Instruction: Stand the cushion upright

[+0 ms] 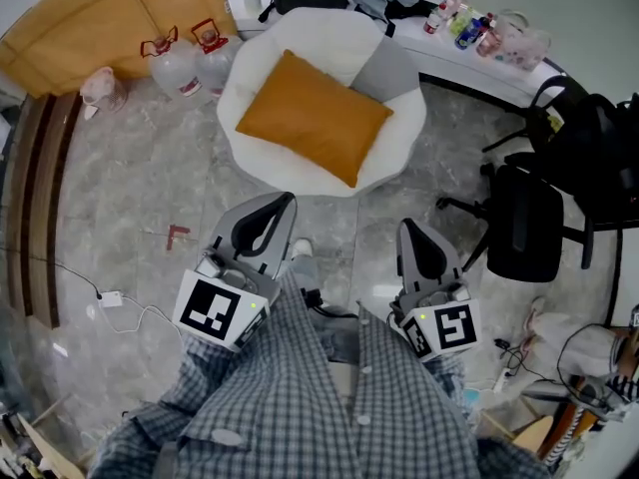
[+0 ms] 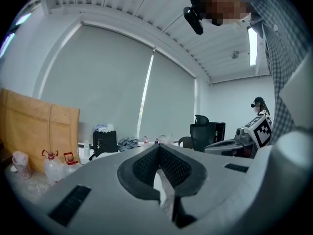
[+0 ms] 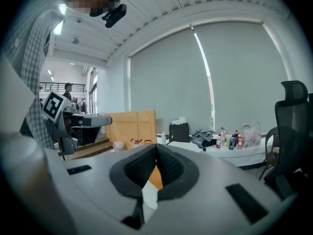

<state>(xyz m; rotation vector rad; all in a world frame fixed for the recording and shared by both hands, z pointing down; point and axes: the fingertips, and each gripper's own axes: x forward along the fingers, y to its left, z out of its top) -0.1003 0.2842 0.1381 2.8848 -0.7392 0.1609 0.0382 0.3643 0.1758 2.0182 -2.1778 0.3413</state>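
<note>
Both the left gripper and the right gripper are hovering closed and empty, short of the white chair. Only the head view is showing the whole orange cushion lying flat on its seat; the right gripper view is catching just an orange sliver.

Matt orange cloth cushion; smooth white chair; glossy marbled floor.
</note>
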